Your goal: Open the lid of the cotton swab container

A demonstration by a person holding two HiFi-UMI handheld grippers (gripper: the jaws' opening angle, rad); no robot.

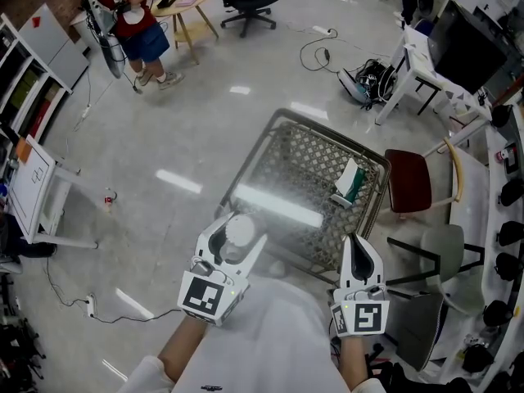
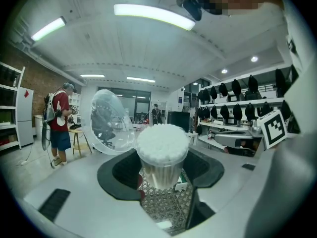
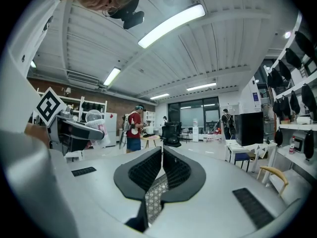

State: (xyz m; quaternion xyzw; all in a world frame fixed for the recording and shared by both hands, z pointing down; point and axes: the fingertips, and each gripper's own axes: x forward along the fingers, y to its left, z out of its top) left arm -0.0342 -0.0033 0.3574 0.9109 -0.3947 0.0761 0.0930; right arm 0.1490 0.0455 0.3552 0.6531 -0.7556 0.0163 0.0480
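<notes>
Gripping the cotton swab container (image 2: 161,168) by its clear body, the left gripper (image 1: 239,234) has its jaws spread wide, with the dark pads pressed against either side of the container. In the left gripper view the container stands upright at the centre of the frame, packed with white swabs (image 2: 161,143) whose tips form a dome at the top. Its clear round lid (image 2: 106,123) is swung open and stands up just to the left of the rim. In the head view the container sits at the lower centre, over the near edge of a metal mesh table (image 1: 270,150). The right gripper (image 3: 162,155), at the lower right of the head view, has its jaws closed together and nothing between them; it is apart from the container. A small white and green box (image 1: 349,182) lies on the right side of the table. A person in a red top (image 1: 131,15) stands at the upper left of the head view.
</notes>
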